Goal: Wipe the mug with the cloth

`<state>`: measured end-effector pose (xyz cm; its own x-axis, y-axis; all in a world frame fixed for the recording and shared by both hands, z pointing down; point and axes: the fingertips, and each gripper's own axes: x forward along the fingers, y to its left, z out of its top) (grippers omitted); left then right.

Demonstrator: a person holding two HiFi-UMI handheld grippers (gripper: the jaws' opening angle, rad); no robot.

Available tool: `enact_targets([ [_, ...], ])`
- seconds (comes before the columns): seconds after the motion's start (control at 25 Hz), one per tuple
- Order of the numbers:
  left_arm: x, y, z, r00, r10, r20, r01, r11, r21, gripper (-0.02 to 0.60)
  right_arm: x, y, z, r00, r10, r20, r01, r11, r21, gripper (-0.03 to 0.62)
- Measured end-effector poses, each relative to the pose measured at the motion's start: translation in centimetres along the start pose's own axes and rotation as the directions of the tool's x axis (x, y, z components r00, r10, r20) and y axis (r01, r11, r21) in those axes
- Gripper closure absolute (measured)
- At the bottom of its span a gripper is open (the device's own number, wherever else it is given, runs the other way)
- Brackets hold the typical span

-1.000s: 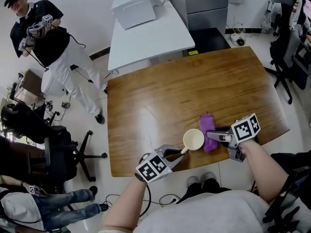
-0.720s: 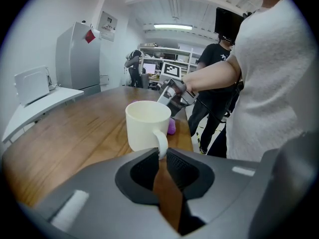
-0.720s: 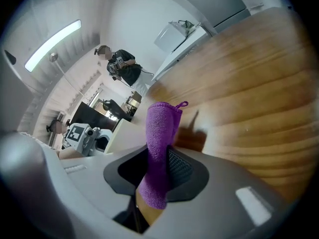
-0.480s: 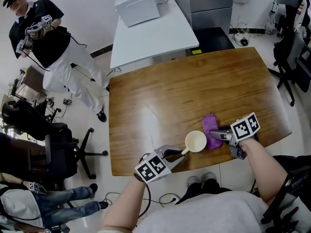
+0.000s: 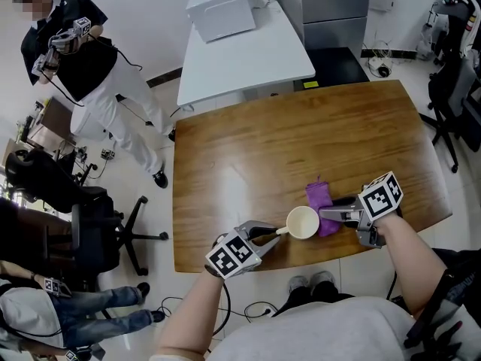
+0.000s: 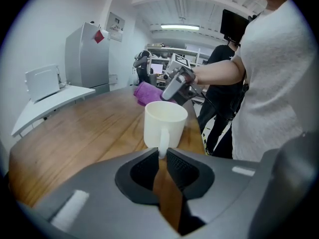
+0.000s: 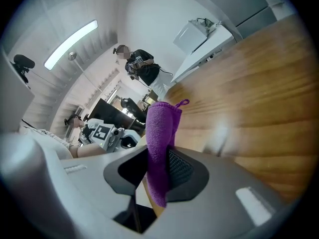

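Purple cloth (image 5: 319, 199) hangs pinched in the right claw (image 5: 325, 215), just beside the cream mug (image 5: 302, 222) at the near edge of the wooden worktop (image 5: 301, 141). The left claw (image 5: 274, 234) is clamped on the mug's handle.

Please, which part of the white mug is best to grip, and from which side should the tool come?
Grip the handle, coming from the person's left. The mug stands upright and its thin handle points that way, so it fits between the jaws, while the mug's round wall looks too wide for them. The left tool pinches it there now.
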<state>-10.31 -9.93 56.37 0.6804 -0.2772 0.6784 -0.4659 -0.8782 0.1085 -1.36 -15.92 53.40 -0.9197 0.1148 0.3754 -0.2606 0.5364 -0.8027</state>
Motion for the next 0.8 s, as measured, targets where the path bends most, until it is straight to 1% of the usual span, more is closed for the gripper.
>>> enact_targets([
  [0.12,-0.5,1.2,-0.2,0.999,0.037,0.022,-0.036,0.998,-0.053,0.541,0.1,0.9,-1.7,0.997,0.071,-0.028,-0.070,0.997,0.033,0.496],
  [0.24,-0.7,2.6,-0.2,0.995,0.076,0.068,-0.066,0.988,-0.136,0.558,0.7,2.3,-3.9,0.982,0.168,-0.084,-0.163,0.984,0.067,0.496],
  [0.32,-0.7,3.3,0.1,0.991,0.100,0.093,-0.083,0.982,-0.169,0.566,1.3,2.9,-5.0,0.972,0.205,-0.112,-0.196,0.977,0.089,0.494],
  [0.36,-0.6,3.6,0.2,0.989,0.109,0.100,-0.090,0.980,-0.176,0.568,1.7,2.8,-5.3,0.971,0.207,-0.116,-0.196,0.976,0.098,0.494],
  [0.44,-0.4,3.9,0.5,0.987,0.118,0.108,-0.097,0.978,-0.183,0.569,2.3,2.0,-5.6,0.978,0.182,-0.102,-0.169,0.978,0.120,0.494],
  [0.56,-0.3,4.1,0.7,0.986,0.120,0.115,-0.096,0.977,-0.191,0.570,3.1,0.4,-5.9,0.991,0.110,-0.077,-0.096,0.981,0.168,0.494],
  [0.72,-0.4,4.1,0.7,0.985,0.123,0.117,-0.099,0.977,-0.191,0.571,3.9,-1.5,-7.1,0.991,0.011,-0.135,0.018,0.977,0.212,0.494],
  [0.8,-0.4,4.1,0.7,0.985,0.124,0.119,-0.100,0.977,-0.189,0.571,4.0,-2.0,-7.3,0.988,-0.016,-0.152,0.048,0.977,0.210,0.496],
])
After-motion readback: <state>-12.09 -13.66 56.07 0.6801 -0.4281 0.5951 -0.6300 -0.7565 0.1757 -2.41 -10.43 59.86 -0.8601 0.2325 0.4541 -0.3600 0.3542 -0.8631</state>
